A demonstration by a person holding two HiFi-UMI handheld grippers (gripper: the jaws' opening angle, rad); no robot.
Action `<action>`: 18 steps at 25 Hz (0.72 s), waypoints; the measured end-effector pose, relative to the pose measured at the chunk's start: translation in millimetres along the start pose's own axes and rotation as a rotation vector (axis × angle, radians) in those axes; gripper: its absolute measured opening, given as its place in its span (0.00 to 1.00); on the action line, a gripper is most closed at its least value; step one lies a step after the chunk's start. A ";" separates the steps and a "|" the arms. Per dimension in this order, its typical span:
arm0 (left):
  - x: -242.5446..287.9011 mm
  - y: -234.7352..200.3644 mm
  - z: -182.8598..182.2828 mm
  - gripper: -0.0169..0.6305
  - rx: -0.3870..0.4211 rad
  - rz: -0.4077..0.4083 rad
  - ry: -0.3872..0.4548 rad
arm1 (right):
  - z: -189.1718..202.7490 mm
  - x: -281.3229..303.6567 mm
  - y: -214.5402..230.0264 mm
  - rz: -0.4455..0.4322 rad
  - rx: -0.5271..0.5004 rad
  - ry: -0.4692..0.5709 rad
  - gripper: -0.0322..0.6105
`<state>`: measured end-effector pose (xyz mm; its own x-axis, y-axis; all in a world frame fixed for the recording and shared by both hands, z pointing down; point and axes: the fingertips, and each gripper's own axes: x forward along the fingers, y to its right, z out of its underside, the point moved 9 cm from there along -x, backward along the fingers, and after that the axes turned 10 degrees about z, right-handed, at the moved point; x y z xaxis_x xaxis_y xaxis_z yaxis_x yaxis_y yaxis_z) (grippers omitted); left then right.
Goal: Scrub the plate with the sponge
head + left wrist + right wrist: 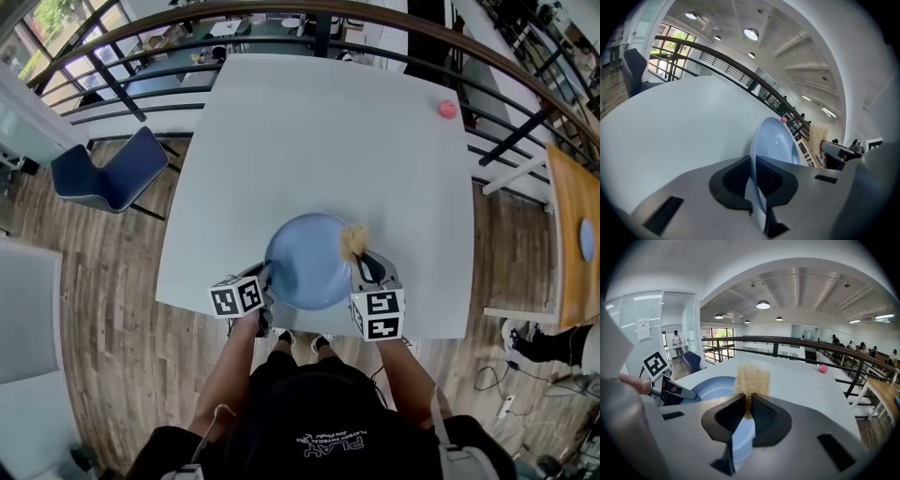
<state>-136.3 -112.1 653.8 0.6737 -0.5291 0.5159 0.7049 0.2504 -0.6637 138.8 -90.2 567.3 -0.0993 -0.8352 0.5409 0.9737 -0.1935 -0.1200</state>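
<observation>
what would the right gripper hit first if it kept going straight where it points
Likely the blue plate: the sponge in the right gripper leads, over the plate's right edge. Depth unclear; it could reach the table instead.

Bright, even light comes from the windows [675,44] and round ceiling lamps [763,304]. The white tabletop [319,141] carries only faint shadows. Both gripper views bulge, darkening at the corners; the left tongs [753,165] look soft.

My head view looks steeply down; my left hand-held gripper [267,277] and right hand-held gripper [364,263] views skim the table [319,122] close, sharing the plate [305,253].
</observation>
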 end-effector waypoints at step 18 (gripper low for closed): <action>14.8 -22.2 46.2 0.07 -0.052 -0.063 -0.103 | 36.7 0.3 -4.7 -0.019 0.022 -0.066 0.12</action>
<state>-131.7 -88.0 701.2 0.6496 -0.4553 0.6088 0.7358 0.1752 -0.6541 141.7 -70.6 598.5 -0.1048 -0.7958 0.5964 0.9761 -0.1970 -0.0914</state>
